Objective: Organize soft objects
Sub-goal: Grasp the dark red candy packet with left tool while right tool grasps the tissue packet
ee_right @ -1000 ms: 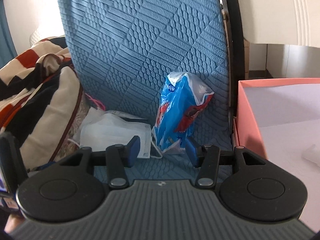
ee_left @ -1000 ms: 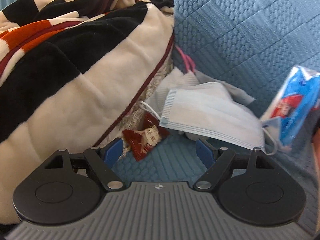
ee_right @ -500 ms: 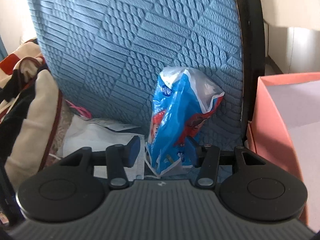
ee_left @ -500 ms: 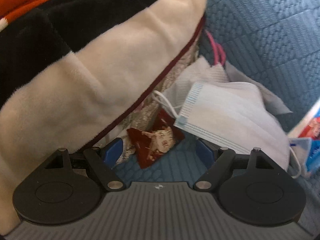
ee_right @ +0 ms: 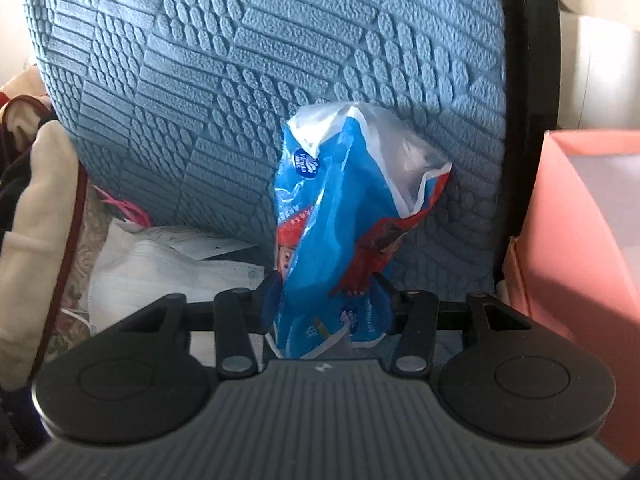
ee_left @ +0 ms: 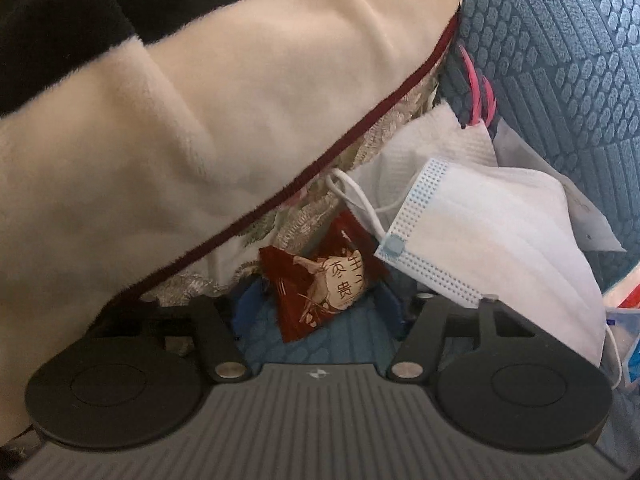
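In the left wrist view, my left gripper [ee_left: 316, 304] is open, its blue fingertips on either side of a small dark red snack packet [ee_left: 320, 280] lying on the blue seat under the edge of a cream, black and red blanket [ee_left: 180, 128]. A white face mask [ee_left: 492, 236] lies just right of the packet, over the right finger. In the right wrist view, my right gripper [ee_right: 326, 300] is open around the lower part of a blue and red plastic bag [ee_right: 340, 240] that leans on the blue textured backrest [ee_right: 260, 60]. The mask also shows in the right wrist view [ee_right: 160, 272].
White tissue paper [ee_left: 432, 140] and a pink cord [ee_left: 476, 92] sit behind the mask against the backrest. A pink box [ee_right: 580, 232] stands right of the chair's black frame [ee_right: 528, 120]. The blanket [ee_right: 40, 208] fills the seat's left side.
Both grippers have moved forward. The left one now has the red packet between its fingers. The right one now has the blue bag between its fingers. Both stay open.
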Motion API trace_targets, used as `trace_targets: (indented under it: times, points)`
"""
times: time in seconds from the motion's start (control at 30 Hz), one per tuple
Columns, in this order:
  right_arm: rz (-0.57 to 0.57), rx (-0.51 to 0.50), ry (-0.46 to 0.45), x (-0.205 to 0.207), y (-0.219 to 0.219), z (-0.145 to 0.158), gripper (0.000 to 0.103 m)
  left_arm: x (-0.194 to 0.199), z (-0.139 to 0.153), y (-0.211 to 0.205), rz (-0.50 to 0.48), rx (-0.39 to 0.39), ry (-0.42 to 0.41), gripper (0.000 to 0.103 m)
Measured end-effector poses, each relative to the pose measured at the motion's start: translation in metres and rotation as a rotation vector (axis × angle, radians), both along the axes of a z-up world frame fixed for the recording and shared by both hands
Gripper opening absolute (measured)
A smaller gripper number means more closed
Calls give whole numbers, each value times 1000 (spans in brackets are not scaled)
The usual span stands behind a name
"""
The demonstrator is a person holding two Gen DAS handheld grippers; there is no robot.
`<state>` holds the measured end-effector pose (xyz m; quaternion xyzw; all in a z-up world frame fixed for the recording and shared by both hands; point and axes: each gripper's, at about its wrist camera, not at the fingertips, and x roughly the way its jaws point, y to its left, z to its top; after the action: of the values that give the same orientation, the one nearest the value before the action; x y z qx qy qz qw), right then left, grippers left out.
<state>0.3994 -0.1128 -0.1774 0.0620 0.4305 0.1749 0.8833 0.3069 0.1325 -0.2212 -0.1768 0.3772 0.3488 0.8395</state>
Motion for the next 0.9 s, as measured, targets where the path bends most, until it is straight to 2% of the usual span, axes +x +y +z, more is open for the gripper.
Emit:
trace_targets:
  times: [0.07,0.17,0.2,0.23,0.3,0.37,0.57,0.77,0.9]
  points:
    - [9,-10,11,1,0,-1,46,-2,0,1,7,0,-4,58]
    - [16,3,27,2,-1,-3,32,-7,2,2,14,-11,-14,55]
    - [18,4,27,2,-1,-3,25,-8,2,3,15,-15,-17,51]
    - [22,6,27,2,-1,-3,23,-10,3,4,17,-15,-21,45]
    - [33,4,21,0,0,0,15,-13,5,5,7,-36,-37,45]
    - [40,-7,14,-2,2,2,14,-15,6,5,-8,-54,-44,40]
    - [42,-32,-4,-7,8,6,9,-24,12,3,-30,-86,-61,39]
    - [34,-43,-27,-15,1,15,8,-38,21,-5,-59,-101,-72,37]
    - [57,-87,-42,-27,-2,20,7,-46,30,-7,-80,-122,-75,37]
